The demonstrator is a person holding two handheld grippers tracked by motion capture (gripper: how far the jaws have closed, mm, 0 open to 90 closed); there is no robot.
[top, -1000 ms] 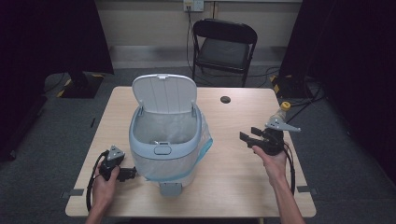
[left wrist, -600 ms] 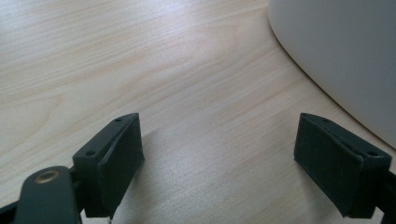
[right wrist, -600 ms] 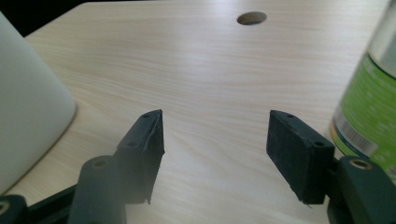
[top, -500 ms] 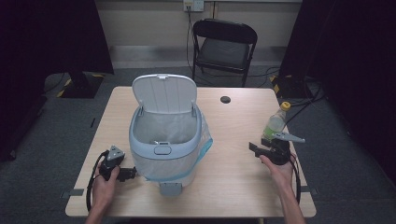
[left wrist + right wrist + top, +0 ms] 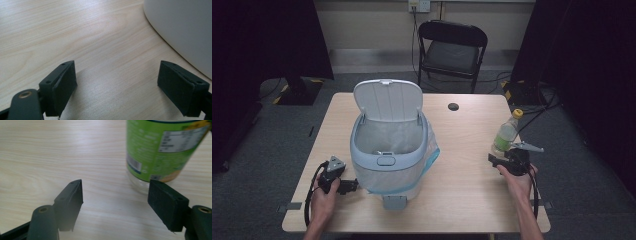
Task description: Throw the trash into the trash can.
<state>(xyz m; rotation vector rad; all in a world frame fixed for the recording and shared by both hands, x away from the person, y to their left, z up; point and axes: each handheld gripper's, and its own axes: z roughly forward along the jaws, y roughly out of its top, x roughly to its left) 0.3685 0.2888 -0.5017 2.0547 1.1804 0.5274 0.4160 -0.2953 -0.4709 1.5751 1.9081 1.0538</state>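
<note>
Nothing is picked up yet. The bottle (image 5: 504, 134) stands upright on the table (image 5: 462, 190), and the bin (image 5: 387, 155) waits with its lid (image 5: 387, 100) up. My guess is that the bottle is meant to go into the bin. So the grab, the carry and the drop are all left to do.

Closest to the person is the right hand-held gripper (image 5: 115, 200). It sits low over the table, and its jaws have just been opening. They are spread wide now, with bare wood between them. Nothing is pinched. Just in front of it, and a bit to its right side, stands the bottle (image 5: 162, 150) with its green label. The right jaw is very near the bottom of the bottle, but I cannot tell if it touches. The hand-held gripper needs to slide over a little so the bottle sits between the jaws.

In the high view, this right hand-held gripper (image 5: 507, 162) is just in front of the person's hand, and the bottle's yellow cap (image 5: 517, 113) sticks up beyond it.

The left hand-held gripper (image 5: 117, 85) rests low on the table too. Its jaws are spread wide and hold nothing. The pale wall of the bin (image 5: 185, 30) is close by, ahead on its right side, but apart from the jaws.

Far beyond both, past the table, stands a black chair (image 5: 452, 47).
</note>
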